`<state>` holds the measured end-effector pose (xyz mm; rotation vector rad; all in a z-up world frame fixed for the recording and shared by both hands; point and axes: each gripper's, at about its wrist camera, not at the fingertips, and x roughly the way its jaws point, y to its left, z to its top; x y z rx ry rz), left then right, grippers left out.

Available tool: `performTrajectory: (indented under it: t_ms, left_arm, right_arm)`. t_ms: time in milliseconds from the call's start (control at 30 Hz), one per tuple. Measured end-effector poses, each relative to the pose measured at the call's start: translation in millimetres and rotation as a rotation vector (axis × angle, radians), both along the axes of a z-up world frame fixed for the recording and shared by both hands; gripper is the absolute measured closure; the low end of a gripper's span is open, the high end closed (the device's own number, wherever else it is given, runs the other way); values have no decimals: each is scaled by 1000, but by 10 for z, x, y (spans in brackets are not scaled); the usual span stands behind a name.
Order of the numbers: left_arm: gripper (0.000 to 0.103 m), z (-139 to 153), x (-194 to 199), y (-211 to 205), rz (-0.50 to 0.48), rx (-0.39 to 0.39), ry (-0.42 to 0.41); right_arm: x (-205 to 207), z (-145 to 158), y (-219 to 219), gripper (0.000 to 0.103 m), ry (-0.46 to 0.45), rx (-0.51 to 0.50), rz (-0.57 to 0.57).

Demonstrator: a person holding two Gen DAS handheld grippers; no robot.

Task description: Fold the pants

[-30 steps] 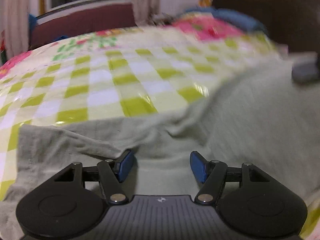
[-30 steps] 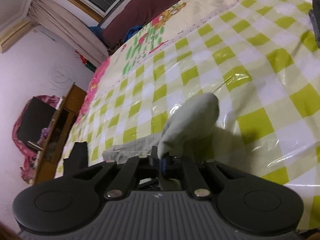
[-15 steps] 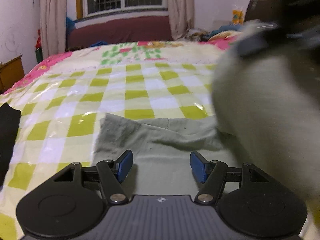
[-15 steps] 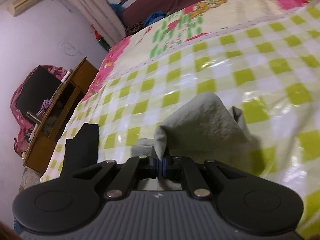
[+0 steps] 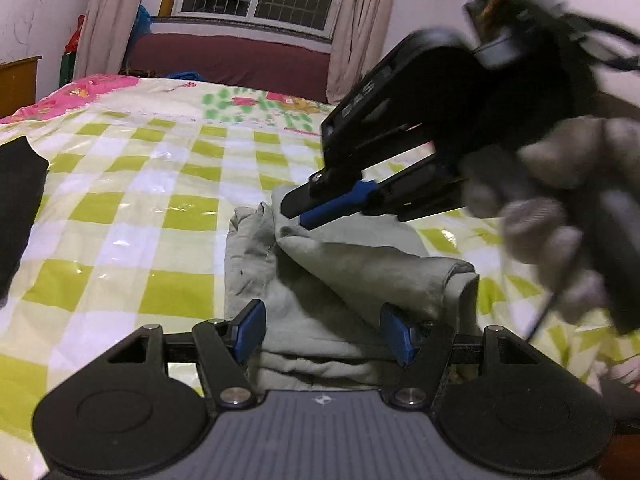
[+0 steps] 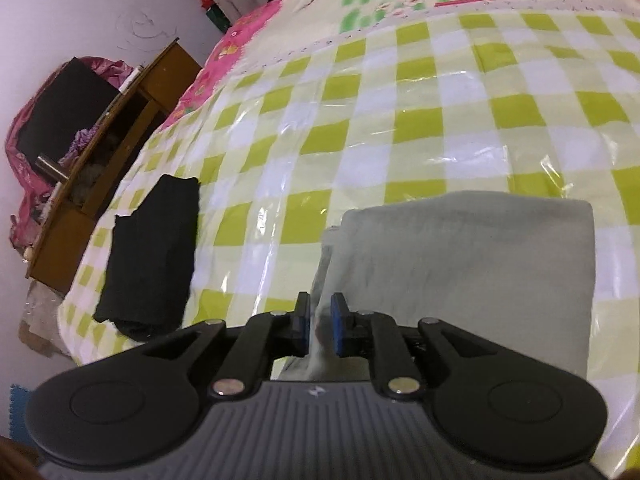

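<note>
- Grey pants (image 6: 472, 264) lie folded over on the bed (image 6: 400, 92), on the checked plastic cover, toward its near edge; a black folded garment (image 6: 152, 256) sits well apart near the bed's side edge.
- Right gripper (image 6: 320, 330): jaws have just been opening, now a narrow gap with the pants' edge fabric between them; pads look clear of the cloth, so I judge it released.
- Left gripper (image 5: 322, 330): jaws wide apart, straddling the near end of the pants, gripping nothing.
- Risk: top layer is still bunched and raised at the fold in the left view; fabric may snag on a right pad as it pulls away and drag the fold open.
- Risk: slick plastic cover, so the stack may slide if nudged.
- Pose: right gripper angled steeply down over the pants' side edge, gloved hand (image 5: 552, 216) on its handle; left gripper tilted mildly down.
</note>
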<state>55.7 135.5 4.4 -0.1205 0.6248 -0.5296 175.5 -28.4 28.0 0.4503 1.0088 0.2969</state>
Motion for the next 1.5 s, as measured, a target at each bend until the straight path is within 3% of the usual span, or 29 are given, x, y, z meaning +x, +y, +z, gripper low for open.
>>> performTrajectory:
  t_ms: [133,200,333,500,700,767,867,1033,1300,1367,1400,1467,1500]
  left_arm:
    - [23,33,-154,123,41,14,-21]
    - [23,20,-171,205,65,4,-1]
    - [23,14,-233,328,87,-26,29]
    - [23,44,-361,442,138,16,30]
    - [20,175,-586,335,90,15,17]
    - [19,138,-560,162,67,55,30]
    - [19,80,-487,-107,44,117,52]
    - [19,193,-452,-478,75,270,-77]
    - [19,109,-176,-658,95,340,-30]
    - [20,20,-116,-707,93,367,0]
    - [20,-7,-115,-725,86,377,4]
    - [20,-21,-142,-726,75,385,-1]
    - [20,-13,-151,-712,71,378,2]
  right_arm:
    - [24,10,35,77,23,51,29]
    - [6,36,66,76,12,39,51]
    - [-63,94,100,72,-21,-86,98]
    - [-113,140,109,69,-70,-235,148]
    - [-27,142,39,65,-88,-241,145]
    - [37,149,64,58,-115,-271,156]
    - [145,130,81,56,-114,-292,165]
    - [156,32,184,52,-75,-281,209]
    - [196,-155,243,48,-32,-347,282]
    - [240,-201,197,50,-20,-351,276]
    - [259,-217,172,56,-11,-345,275]
    - [280,-237,97,91,10,-306,286]
    - [280,-235,44,96,28,-269,286]
